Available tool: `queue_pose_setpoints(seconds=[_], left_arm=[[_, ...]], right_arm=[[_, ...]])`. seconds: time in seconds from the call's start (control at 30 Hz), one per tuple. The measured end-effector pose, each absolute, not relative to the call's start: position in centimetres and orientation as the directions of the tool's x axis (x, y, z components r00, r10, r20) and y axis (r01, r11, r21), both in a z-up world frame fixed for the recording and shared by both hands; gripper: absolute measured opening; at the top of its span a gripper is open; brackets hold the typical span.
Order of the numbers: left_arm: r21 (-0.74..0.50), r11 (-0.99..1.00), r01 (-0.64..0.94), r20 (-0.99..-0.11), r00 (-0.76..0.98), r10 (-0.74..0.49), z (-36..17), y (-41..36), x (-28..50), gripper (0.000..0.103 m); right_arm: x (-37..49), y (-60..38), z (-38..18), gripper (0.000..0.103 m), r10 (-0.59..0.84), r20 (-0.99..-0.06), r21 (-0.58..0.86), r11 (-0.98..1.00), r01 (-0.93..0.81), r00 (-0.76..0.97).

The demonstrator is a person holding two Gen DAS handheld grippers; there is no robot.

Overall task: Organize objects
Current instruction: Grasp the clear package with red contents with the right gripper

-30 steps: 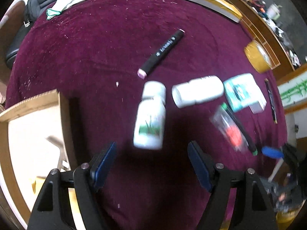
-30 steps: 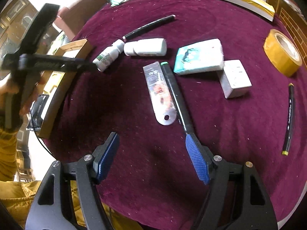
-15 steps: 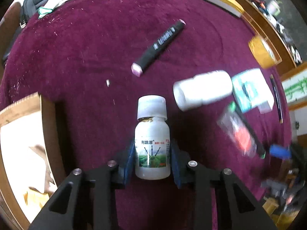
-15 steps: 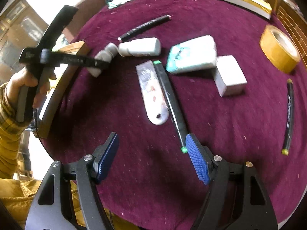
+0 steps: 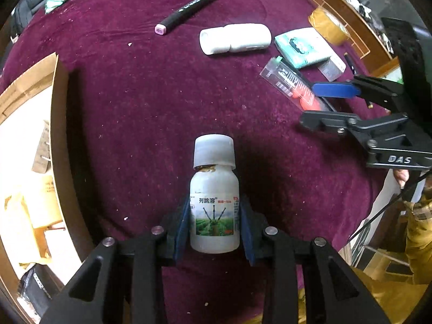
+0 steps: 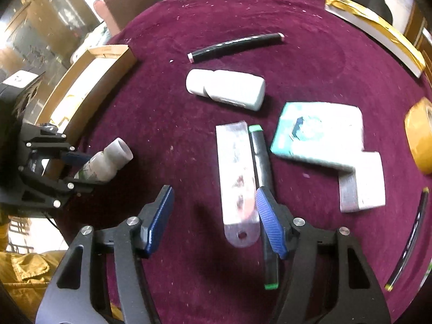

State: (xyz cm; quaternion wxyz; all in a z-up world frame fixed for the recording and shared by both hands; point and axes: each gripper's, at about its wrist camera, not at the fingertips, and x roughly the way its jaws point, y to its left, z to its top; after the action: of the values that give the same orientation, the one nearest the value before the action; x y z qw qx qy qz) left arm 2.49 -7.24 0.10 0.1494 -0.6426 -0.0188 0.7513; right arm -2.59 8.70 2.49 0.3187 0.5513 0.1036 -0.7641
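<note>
The left hand-held gripper (image 5: 214, 225) clamps the small labelled bottle (image 5: 214, 210) above the surface (image 5: 151, 102), just beside the cardboard box (image 5: 58, 124). The right hand-held gripper (image 6: 213, 216) hangs wide over the clear pack (image 6: 236, 178) and green-capped marker (image 6: 263, 167). Current step: transfer. Next move likely: carry bottle over the box wall, release.

A small white bottle (image 5: 214, 210) with a pale cap and a green field label is clamped by its body between the pads of the left gripper (image 5: 214, 222), cap pointing forward. Ahead of that claw, a larger white bottle (image 5: 235, 38) is laid on its side, with a black marker (image 5: 186, 13) beyond it.
</note>
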Motion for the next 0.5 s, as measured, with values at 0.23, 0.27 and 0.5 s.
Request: queue_pose_setpoints(seconds=[0.23,0.27,0.5], left_arm=[[-0.221,-0.955,-0.199,-0.959,-0.134,0.25,0.1,-7.1,2.8,0.034],[-0.22,-0.955,-0.199,-0.959,-0.136,0.249,0.1,-7.1,2.9,0.034],[-0.2,-0.957,-0.213,-0.963,-0.137,0.232,0.2,-6.5,3.1,0.034]], right_arm=[[-4.8,7.1,1.0,0.049,-0.32,-0.93,0.153,-0.783,0.603,-0.179],[-4.9,6.8,1.1,0.047,-0.311,-0.93,0.131,-0.78,0.612,-0.197],[-4.6,6.8,1.1,0.029,-0.254,-0.935,0.054,-0.794,0.606,-0.249]])
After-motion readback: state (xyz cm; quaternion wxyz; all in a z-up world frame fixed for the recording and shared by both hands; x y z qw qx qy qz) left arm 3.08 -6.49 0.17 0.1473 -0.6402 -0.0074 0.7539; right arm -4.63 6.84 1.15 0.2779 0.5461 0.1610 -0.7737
